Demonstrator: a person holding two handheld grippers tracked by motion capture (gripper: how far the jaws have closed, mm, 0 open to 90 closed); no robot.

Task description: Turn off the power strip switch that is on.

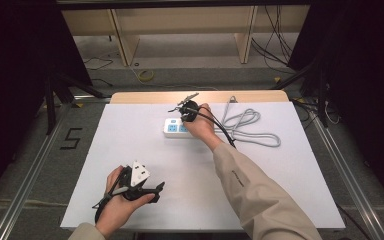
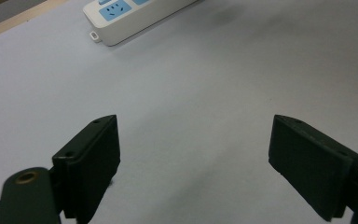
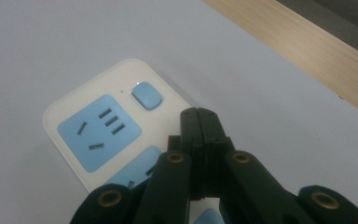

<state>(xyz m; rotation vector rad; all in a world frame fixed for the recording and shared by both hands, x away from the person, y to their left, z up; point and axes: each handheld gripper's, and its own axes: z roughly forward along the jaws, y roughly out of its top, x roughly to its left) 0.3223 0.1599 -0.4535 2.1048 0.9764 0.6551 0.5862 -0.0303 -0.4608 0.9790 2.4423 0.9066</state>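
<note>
A white table (image 1: pixel 130 150) fills the middle of my high view, with a wooden strip along its far edge, dark curtains at both sides and loose cables on the floor beyond. On the table, a little above centre of that frame, lies the power strip (image 1: pixel 176 127), white with blue sockets; its grey cord (image 1: pixel 250 127) loops off to the right of it.

My right gripper (image 1: pixel 186 111) sits over the strip, just above centre in the high view, with the sleeve running down to the lower right. In the right gripper view its jaws are pressed flat together with nothing between them, tips at centre frame just right of the blue switch (image 3: pixel 146 95) and above the strip's white face (image 3: pixel 88 135). I cannot tell whether the tips touch the strip. One blue socket (image 3: pixel 98 131) lies left of the tips in that frame.

My left gripper (image 1: pixel 145 190) is at the lower left of the high view, well apart from the strip. In the left gripper view its jaws stand wide, empty, over bare table, and the end of the strip (image 2: pixel 121 16) shows at the upper left.
</note>
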